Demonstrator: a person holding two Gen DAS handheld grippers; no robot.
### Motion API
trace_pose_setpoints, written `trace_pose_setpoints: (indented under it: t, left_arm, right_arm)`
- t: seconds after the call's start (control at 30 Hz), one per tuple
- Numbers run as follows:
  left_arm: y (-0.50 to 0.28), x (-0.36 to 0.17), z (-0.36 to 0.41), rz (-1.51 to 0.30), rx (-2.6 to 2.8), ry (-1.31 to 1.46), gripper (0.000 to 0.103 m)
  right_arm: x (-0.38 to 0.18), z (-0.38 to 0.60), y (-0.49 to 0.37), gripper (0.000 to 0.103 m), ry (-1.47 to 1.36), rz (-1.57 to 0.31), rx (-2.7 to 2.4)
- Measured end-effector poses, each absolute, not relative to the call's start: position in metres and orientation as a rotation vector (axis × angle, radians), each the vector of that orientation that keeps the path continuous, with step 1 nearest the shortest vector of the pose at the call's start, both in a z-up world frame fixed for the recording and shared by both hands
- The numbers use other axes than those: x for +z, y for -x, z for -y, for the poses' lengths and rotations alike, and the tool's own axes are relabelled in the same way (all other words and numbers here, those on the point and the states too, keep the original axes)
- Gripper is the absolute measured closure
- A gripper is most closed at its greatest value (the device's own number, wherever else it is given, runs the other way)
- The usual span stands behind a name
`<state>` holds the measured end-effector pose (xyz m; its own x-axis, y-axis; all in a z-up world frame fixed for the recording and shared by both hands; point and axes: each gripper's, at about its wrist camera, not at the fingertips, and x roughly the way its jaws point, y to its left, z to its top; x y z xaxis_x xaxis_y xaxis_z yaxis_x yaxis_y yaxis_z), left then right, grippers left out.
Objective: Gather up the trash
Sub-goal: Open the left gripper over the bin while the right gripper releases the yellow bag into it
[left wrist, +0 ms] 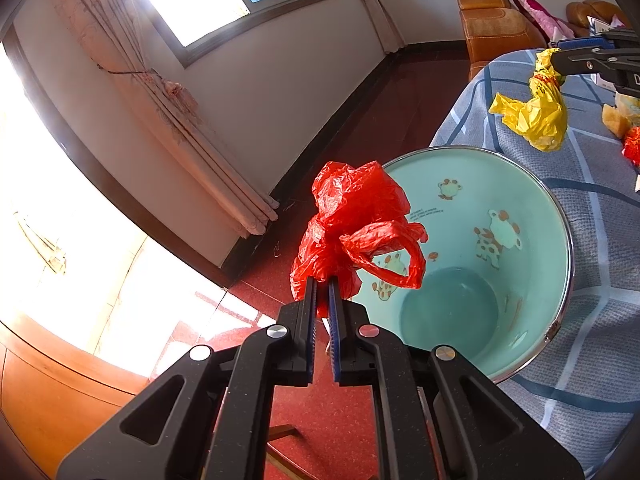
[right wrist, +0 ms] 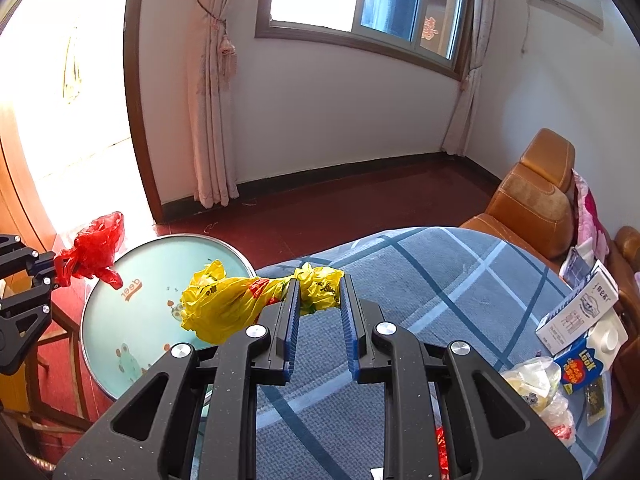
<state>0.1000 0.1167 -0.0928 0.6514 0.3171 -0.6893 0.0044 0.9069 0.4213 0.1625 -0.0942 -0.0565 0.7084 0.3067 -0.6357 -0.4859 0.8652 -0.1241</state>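
Two hand-held grippers working at once. Left hand-held gripper (left wrist: 322, 280) pinching a crumpled red plastic bag (left wrist: 356, 224) at its fingertips, jaws nearly together on the thin film, bag bunching up ahead of the tips and hanging over the near rim of the pale-green basin (left wrist: 520, 216) just beyond and to the right of that gripper. Right hand-held gripper (right wrist: 320, 284) clamping a twisted yellow plastic bag (right wrist: 224, 304), jaws partly closed on its knotted neck, bulk of the bag trailing off to the left of the fingers, over the edge of the blue-checked worktop (right wrist: 460, 280) and in front of the basin. Lying well to the right of the right gripper: a blue-and-white carton (right wrist: 580, 320) and a clear bag of scraps (right wrist: 532, 384).
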Motion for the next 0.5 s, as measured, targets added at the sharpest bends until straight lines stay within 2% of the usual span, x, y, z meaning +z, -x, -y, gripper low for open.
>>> trace_pose_setpoints:
  t: [0.33, 0.37, 0.4, 0.43, 0.5]
  left_arm:
    - [-0.1, -0.092, -0.116, -0.84, 0.177, -0.403, 0.094]
    - [-0.099, -0.091, -0.116, -0.837, 0.177, -0.403, 0.088]
    - [-0.099, -0.091, -0.114, -0.834, 0.173, -0.404, 0.083]
    - [-0.097, -0.09, -0.113, -0.825, 0.17, -0.405, 0.074]
    - [-0.096, -0.089, -0.11, -0.818, 0.162, -0.409, 0.071]
  right_arm:
    - [-0.06, 0.087, -0.161, 0.079, 0.309, -0.664, 0.484]
    - [-0.061, 0.085, -0.16, 0.075, 0.31, -0.664, 0.494]
    - [-0.061, 0.084, -0.159, 0.063, 0.307, -0.663, 0.509]
    - [-0.062, 0.083, -0.159, 0.06, 0.304, -0.666, 0.519]
    - [-0.063, 0.082, -0.157, 0.059, 0.308, -0.668, 0.524]
